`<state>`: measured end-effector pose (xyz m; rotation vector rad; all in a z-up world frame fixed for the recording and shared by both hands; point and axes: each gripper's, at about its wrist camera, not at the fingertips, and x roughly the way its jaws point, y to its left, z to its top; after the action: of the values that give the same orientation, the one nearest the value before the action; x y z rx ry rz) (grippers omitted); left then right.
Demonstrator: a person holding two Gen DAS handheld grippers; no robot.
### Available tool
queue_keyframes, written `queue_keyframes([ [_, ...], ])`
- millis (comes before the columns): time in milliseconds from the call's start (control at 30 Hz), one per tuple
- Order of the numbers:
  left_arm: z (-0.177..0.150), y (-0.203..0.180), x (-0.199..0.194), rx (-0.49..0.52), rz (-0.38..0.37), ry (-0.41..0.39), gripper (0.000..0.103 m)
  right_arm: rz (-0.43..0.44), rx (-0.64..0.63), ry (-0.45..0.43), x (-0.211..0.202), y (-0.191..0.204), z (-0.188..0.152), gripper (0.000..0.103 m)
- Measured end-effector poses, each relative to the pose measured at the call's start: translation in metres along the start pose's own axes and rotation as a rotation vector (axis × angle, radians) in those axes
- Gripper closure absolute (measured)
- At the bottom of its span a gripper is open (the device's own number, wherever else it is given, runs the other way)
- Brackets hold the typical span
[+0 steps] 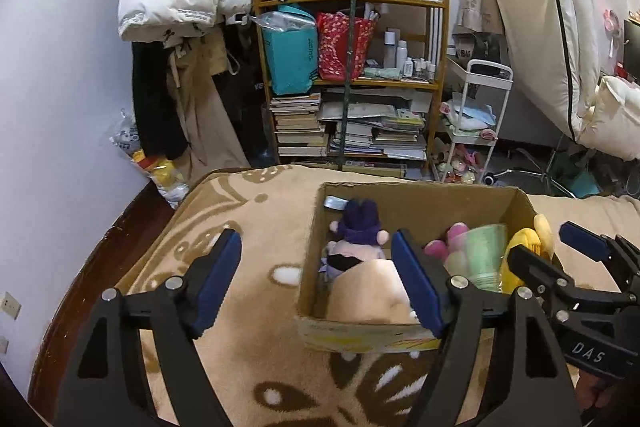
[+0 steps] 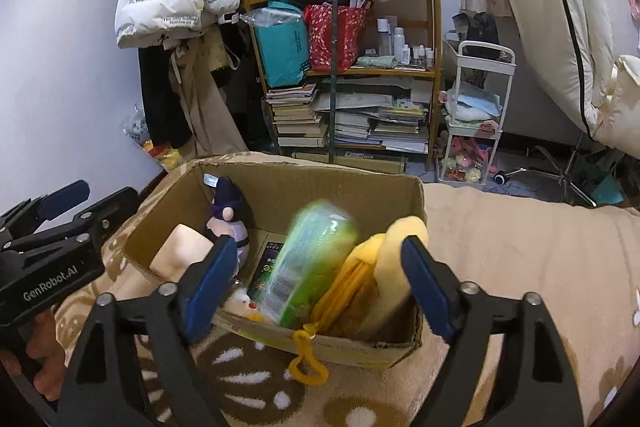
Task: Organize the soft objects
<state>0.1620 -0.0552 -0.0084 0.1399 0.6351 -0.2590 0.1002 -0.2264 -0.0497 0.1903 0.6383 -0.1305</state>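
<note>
Evidently both the left gripper point(image 1: 316, 283) and right gripper point(image 2: 316, 281) stand wide open and empty; green pack point(image 2: 310, 263) between right jaws looks light, crinkly, slippery—grip mid-body.

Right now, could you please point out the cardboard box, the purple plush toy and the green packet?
cardboard box point(image 2: 280, 179): right wrist view, far wall.
purple plush toy point(image 1: 362, 223): left wrist view, purple hat.
green packet point(image 2: 312, 259): right wrist view, middle.
</note>
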Motion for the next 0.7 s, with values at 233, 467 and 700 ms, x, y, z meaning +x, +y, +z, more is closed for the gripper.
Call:
queue_keyframes([
  [233,-0.005,0.013,-0.032,-0.003,0.018,-0.038,0.02,0.007,0.048,-0.023,-0.025,-0.008,0.0,0.002],
  [467,-0.014,0.013,-0.069,0.034,0.034,-0.069,0.014,-0.007,0.052,-0.073,-0.061,-0.009,-0.001,0.0],
  [700,-0.01,0.012,-0.104,0.036,0.043,-0.128,0.008,0.0,0.033,-0.131,-0.099,-0.007,-0.001,0.0],
])
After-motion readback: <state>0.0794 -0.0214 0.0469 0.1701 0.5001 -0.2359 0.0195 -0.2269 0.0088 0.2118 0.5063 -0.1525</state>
